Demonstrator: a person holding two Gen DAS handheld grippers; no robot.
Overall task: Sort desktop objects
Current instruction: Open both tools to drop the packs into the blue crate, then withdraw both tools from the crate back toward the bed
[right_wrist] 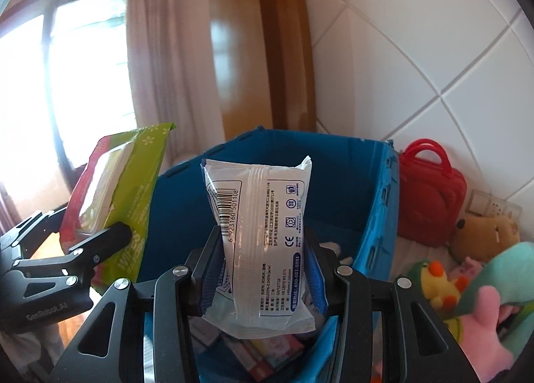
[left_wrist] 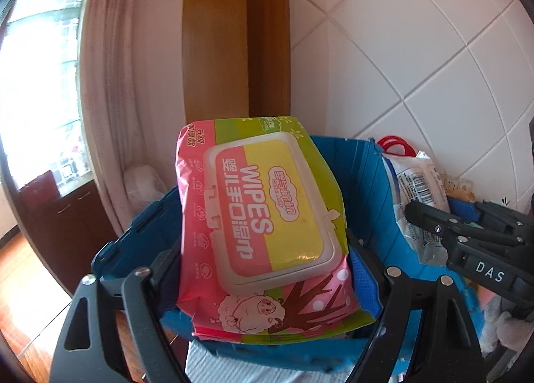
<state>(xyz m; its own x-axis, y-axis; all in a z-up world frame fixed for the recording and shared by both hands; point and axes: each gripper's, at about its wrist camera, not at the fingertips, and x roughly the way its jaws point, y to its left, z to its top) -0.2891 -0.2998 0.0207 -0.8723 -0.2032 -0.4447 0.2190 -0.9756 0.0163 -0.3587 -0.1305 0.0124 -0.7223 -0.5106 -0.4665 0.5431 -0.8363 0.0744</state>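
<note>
From the left wrist, the left tongs (left_wrist: 263,279) are seen spread wide around a pink-and-green pack of baby wipes (left_wrist: 263,216), which stands tilted between the pads, its lower end over the near rim of the blue crate (left_wrist: 350,162). Whether the pads press on the pack or merely flank it cannot be told; the pack is clear of any support, so a grip is judged likely. The right tongs (left_wrist: 414,213) enter from the right edge with the white pack against them.

From the right wrist, the right tongs (right_wrist: 263,269) are seen about half open and closed on a white sachet pack of wipes (right_wrist: 263,243), held upright by its middle, barcode side outward, above the open crate. Packets lie on the crate floor below. A red case (right_wrist: 430,196) and plush toys (right_wrist: 467,266) lie beyond the crate's right wall.

The step in hand is judged to be delivery: both packs are over the crate, not yet let go. The next move calls for each pack to be lowered past the rim, inside the walls, and the pads then spread; the wide pack should clear the near rim first, lest it tip outward.
</note>
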